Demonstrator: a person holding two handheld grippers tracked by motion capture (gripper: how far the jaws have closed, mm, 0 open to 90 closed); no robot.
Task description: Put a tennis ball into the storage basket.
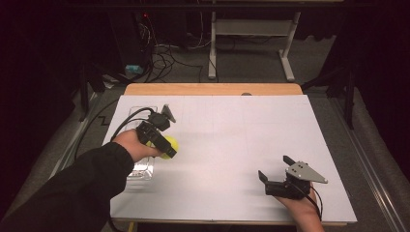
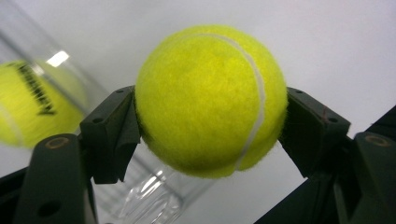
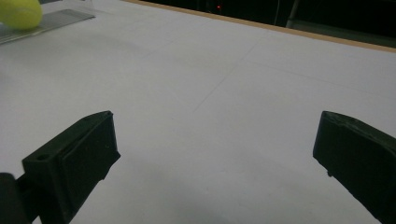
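- Yellow fuzzy tennis ball clamped between the black jaws of the left gripper, above the white table sheet, just beside a clear plastic tube lying at the left edge.
- Second yellow ball inside that tube.
- Right gripper near the front right, jaws wide apart, holding nothing.

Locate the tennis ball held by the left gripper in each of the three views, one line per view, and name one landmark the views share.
High view: the tennis ball sits left of centre, clamped in the left gripper, beside the clear tube.
Left gripper view: the ball is at centre, pinched between both jaws.
Right gripper view: a yellow ball at the top-left corner, probably the same one, though I cannot tell it from the ball in the tube.
Shared landmark: the white table surface.
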